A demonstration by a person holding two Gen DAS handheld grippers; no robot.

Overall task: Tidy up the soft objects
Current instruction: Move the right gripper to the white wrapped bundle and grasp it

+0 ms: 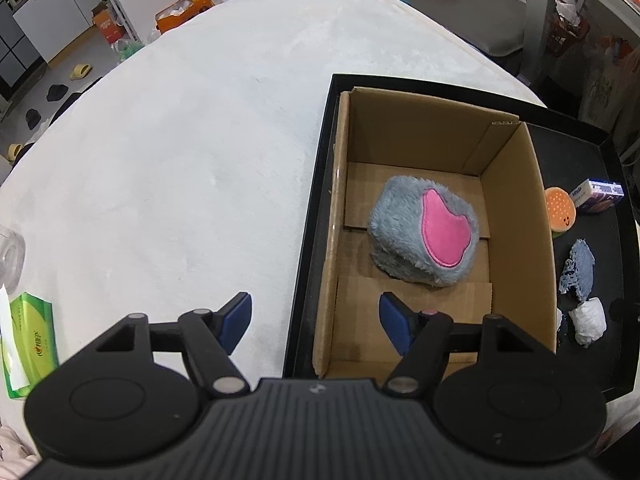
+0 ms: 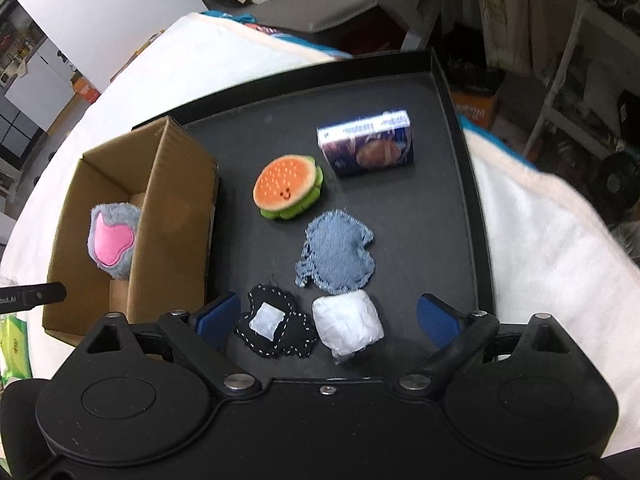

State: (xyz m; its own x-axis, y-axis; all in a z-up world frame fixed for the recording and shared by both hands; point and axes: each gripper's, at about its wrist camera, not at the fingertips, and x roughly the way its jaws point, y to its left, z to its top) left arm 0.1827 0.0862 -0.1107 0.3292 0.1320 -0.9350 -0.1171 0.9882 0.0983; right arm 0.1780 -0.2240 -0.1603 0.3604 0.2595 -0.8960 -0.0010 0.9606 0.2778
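One plush (image 1: 424, 232), grey with a pink patch, lies inside the carton (image 1: 516, 216); I see it in both views. The carton sits at the left end of the black tray (image 1: 316, 216).

Five soft items remain on the tray floor, clear in the right wrist view: burger toy (image 2: 288, 186), denim pad (image 2: 338, 256), black stitched pad (image 2: 276, 326), white wad (image 2: 348, 326), tissue pack (image 2: 366, 144). All apart from one another except the black pad and the wad, which lie just beside each other.

My right gripper (image 2: 328, 320) is spread wide, nothing pinched; the black pad and wad show between its blue pads (image 2: 218, 314), untouched as far as I can tell. My left gripper (image 1: 316, 320) is also spread and empty, straddling the carton's near left wall, one pad over the white cloth (image 1: 180, 152), one over the carton.

Left view only: carton floor flaps, green box (image 1: 30, 332) on the cloth, a clear object at the left edge, cut off. In that view the carton wall hides the black pad and most of the tray items. Right view shows only a slice of the plush behind the carton wall, and the tip of the left gripper at the left edge.

Text on the tissue pack is blurred.
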